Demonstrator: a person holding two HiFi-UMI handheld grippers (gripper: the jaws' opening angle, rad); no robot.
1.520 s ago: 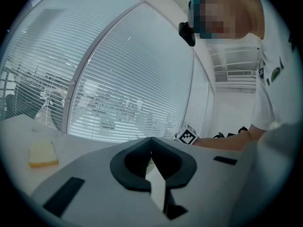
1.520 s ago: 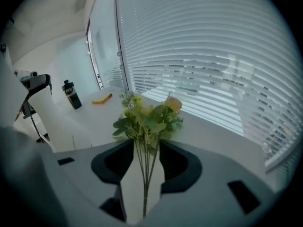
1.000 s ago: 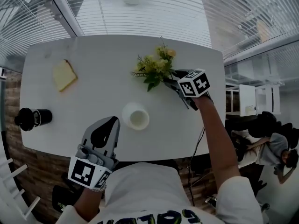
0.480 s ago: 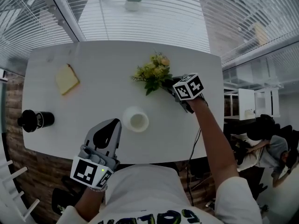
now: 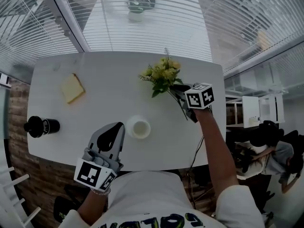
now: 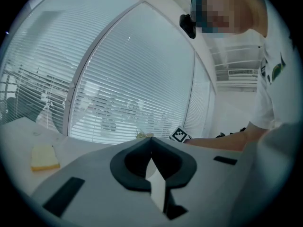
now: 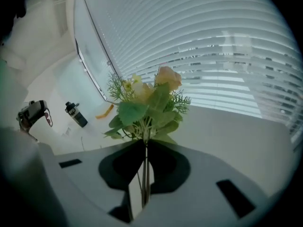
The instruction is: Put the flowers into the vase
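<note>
progress: early, pickup only | we are closing the right tongs [image 7: 143, 145] on the stems of the flowers [image 5: 162, 75], far right of the surface [image 5: 104, 103] | left tongs [image 6: 151, 138] clenched, empty | vase [image 5: 139, 128] standing empty, apart from the flowers | we are judging carrying and inserting undone

Left gripper [image 6: 151, 138]: jaws pressed together, nothing between, pointing roughly level.
Table [image 6: 71, 143]: white, spreading left and far.
Yellow slice [image 6: 45, 156]: flat on the table, left.
Flowers [image 6: 143, 135]: tips only, just beyond the jaw tips.
Marker cube [image 6: 180, 135]: just right of the flowers.
Forearm [image 6: 222, 143]: bare, running off right from the cube.
Blinds [image 6: 118, 79]: slatted, across the far side.
</note>
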